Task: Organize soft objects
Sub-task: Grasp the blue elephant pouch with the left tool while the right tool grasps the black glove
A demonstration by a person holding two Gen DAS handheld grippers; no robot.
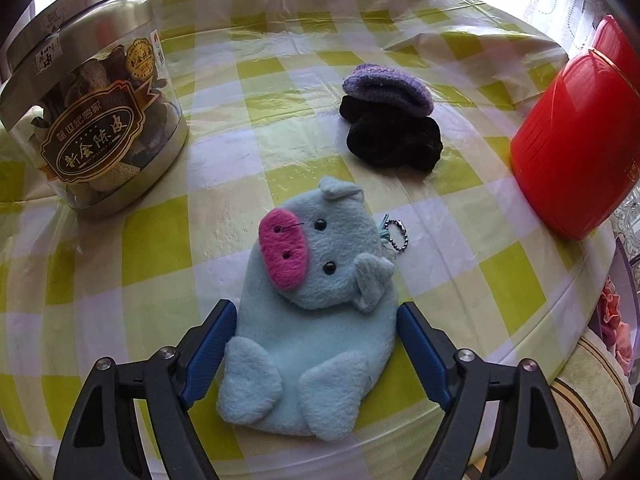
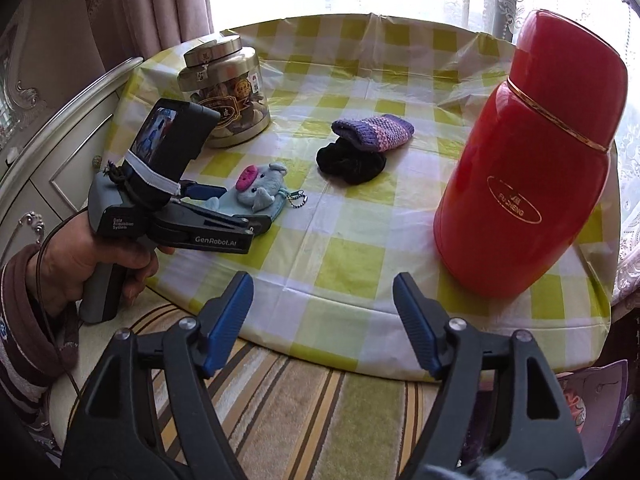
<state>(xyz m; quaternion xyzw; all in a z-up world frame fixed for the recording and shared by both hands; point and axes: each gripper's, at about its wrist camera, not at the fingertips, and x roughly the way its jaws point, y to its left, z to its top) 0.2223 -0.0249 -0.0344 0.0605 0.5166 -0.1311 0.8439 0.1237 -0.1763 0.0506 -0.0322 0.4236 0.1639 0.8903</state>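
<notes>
**Now: jaws straddle the plush pig, grip not yet made**

Here the left gripper (image 1: pixel 316 344) stands with jaws wide on either side of the blue plush pig (image 1: pixel 316 300), which lies flat on the checked surface (image 1: pixel 152 248). The right gripper (image 2: pixel 322 324) hangs wide and empty off the near edge. Closing may crumple the flat plush, and its bead chain (image 1: pixel 394 234) could drag. The dark scrunchie (image 1: pixel 394 140) and knitted mitten (image 1: pixel 388 88) lie piled beyond.

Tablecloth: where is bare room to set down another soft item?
Free: the far stretch of the tablecloth behind the purple knit piece, and the near patch between the blue plush and the red flask. Crowded: the middle, where the knit piece lies on the black scrunchie, and the left side around the jar and left gripper.
</notes>
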